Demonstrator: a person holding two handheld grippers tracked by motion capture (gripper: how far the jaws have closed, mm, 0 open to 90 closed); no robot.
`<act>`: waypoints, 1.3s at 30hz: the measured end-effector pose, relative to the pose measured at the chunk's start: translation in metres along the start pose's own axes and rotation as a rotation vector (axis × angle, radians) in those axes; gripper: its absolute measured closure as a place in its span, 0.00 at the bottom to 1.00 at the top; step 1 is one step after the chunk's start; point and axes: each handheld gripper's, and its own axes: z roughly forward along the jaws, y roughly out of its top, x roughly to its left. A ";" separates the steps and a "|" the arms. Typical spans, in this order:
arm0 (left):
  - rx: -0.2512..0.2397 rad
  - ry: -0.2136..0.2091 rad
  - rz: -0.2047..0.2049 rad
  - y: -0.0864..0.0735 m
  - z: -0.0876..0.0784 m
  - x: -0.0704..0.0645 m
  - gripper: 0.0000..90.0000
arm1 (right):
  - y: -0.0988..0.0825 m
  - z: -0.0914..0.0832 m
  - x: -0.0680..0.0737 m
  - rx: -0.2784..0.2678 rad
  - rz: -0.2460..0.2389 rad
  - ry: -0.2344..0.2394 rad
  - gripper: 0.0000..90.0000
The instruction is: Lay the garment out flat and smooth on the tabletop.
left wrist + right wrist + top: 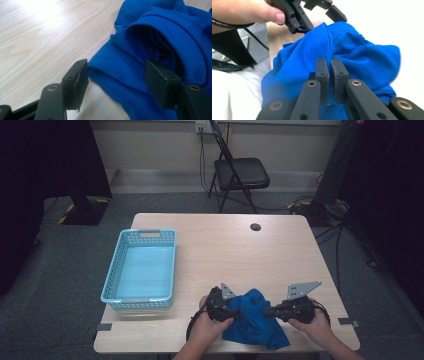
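A crumpled blue cloth (pixel 255 320) lies on the wooden table (pixel 225 250) near its front edge. My left gripper (pixel 231 310) sits at the cloth's left side. In the left gripper view its jaws stand wide open (pixel 116 68), one on bare wood and one over a fold of the blue cloth (pixel 160 27), with neither pressing on it. My right gripper (pixel 267 311) comes in from the right. In the right gripper view its jaws (pixel 330 61) are pressed together on a ridge of the cloth (pixel 362 57). Beyond it the left gripper (pixel 317 15) and the hand (pixel 244 11) holding it show.
A light-blue plastic basket (pixel 111 281) stands on the table's left part with nothing in it. A small black disc (pixel 255 226) sits near the far edge. A folding chair (pixel 240 172) stands behind the table. The cloth hangs slightly over the front edge.
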 end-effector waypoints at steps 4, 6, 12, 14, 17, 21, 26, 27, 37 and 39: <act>0.005 0.002 0.000 -0.001 0.001 0.000 0.40 | 0.000 -0.012 -0.005 -0.026 0.011 -0.026 0.96; 0.004 0.000 0.000 0.000 0.000 0.000 0.40 | 0.000 -0.019 -0.008 -0.042 0.018 -0.044 0.96; 0.001 0.002 0.000 0.000 0.000 0.000 0.40 | -0.002 -0.045 -0.022 -0.098 0.059 -0.108 0.97; 0.001 0.003 0.000 0.000 0.000 0.001 0.40 | -0.003 -0.051 -0.026 -0.107 0.067 -0.129 0.97; 0.000 0.003 0.000 0.000 -0.001 0.001 0.40 | -0.006 -0.060 -0.032 -0.118 0.083 -0.157 0.97; 0.000 0.004 0.002 0.000 -0.001 0.001 0.40 | -0.011 -0.069 -0.040 -0.131 0.109 -0.189 0.97; -0.001 0.003 0.000 0.000 -0.001 0.001 0.40 | -0.016 -0.079 -0.048 -0.139 0.140 -0.229 0.97; 0.000 0.004 0.002 0.000 -0.001 0.001 0.40 | -0.017 -0.082 -0.050 -0.142 0.148 -0.242 0.97; 0.000 0.003 0.001 0.000 -0.001 0.001 0.40 | -0.031 -0.095 -0.068 -0.123 0.220 -0.367 0.97; 0.002 0.004 0.003 0.000 -0.001 0.001 0.40 | -0.035 -0.097 -0.072 -0.116 0.238 -0.397 0.96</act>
